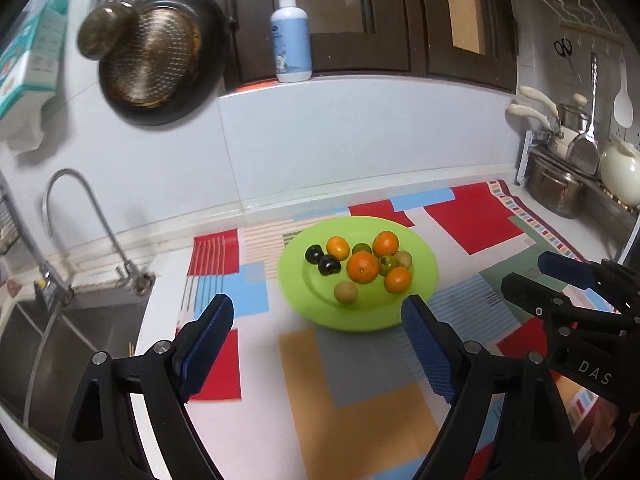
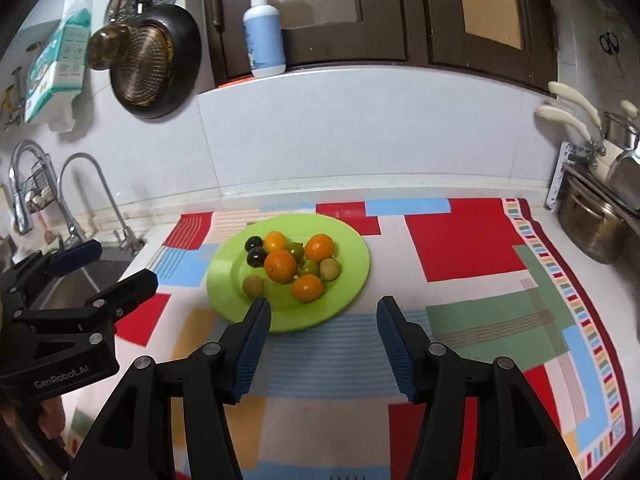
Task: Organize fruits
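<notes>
A green plate [image 1: 416, 280] [image 2: 352, 264] sits on a patchwork mat and holds several fruits: oranges [image 1: 362, 267] [image 2: 280, 266], two dark plums [image 1: 329, 265] [image 2: 256, 256], green fruits [image 1: 387, 266] [image 2: 308, 267] and yellowish round fruits [image 1: 345, 292] [image 2: 253, 285]. My left gripper [image 1: 318, 312] is open and empty, just in front of the plate. My right gripper [image 2: 324, 312] is open and empty, in front of the plate's right half. Each gripper shows in the other view, the right gripper [image 1: 536, 272] at the right and the left gripper [image 2: 116, 264] at the left.
A sink [image 1: 60, 336] with a curved tap [image 1: 80, 216] lies left of the mat [image 2: 472, 240]. Pots [image 2: 592, 228] and utensils stand at the right. A pan [image 1: 160, 56] hangs on the wall. A soap bottle [image 1: 291, 40] stands on the ledge behind.
</notes>
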Tool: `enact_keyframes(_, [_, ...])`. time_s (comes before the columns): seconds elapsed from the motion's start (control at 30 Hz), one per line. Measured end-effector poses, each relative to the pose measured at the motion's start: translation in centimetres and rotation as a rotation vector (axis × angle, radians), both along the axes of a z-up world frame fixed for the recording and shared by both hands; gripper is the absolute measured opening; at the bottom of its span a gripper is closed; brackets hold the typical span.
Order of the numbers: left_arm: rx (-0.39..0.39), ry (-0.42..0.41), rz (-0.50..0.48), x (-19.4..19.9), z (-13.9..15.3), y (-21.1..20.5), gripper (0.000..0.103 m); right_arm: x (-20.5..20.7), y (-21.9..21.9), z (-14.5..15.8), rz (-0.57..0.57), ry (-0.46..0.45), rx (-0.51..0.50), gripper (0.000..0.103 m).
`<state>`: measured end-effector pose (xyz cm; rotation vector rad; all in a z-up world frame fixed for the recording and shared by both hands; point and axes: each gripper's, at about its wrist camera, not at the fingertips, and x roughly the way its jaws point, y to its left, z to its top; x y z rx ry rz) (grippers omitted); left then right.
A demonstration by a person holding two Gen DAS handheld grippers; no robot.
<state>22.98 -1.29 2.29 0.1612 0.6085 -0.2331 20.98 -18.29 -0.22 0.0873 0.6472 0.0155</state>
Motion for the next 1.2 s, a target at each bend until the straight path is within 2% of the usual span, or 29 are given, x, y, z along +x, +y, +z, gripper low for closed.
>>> enact_keyframes(0.23, [-0.028, -0.022, 0.033, -4.4, 1.0, 0.4, 0.088, -4.4, 0.6, 1.9, 0.041, -0.034, -0.033, 0.056])
enact_keyframes(0.53, [-0.004, -0.101, 0.069, -11.0, 2.6, 0.9, 0.095, -9.7, 0.9, 2.8, 0.074, -0.055, -0.012, 0.056])
enact_keyframes(0.63, [-0.002, -0.125, 0.085, -13.0, 3.0, 1.0, 0.097, -11.4, 0.9, 2.9, 0.07, -0.059, -0.009, 0.065])
enact_keyframes(0.8, [-0.005, -0.129, 0.09, -15.1, 3.3, 1.1, 0.097, -13.7, 0.7, 3.4, 0.071, -0.071, -0.001, 0.065])
enact_keyframes(0.87, [-0.011, -0.132, 0.092, -15.9, 3.4, 1.1, 0.097, -14.6, 0.6, 3.6, 0.067, -0.078, -0.004, 0.07])
enact_keyframes(1.2, [-0.009, -0.151, 0.109, -18.2, 3.6, 1.1, 0.1, -17.0, 0.6, 3.9, 0.071, -0.093, -0.017, 0.07])
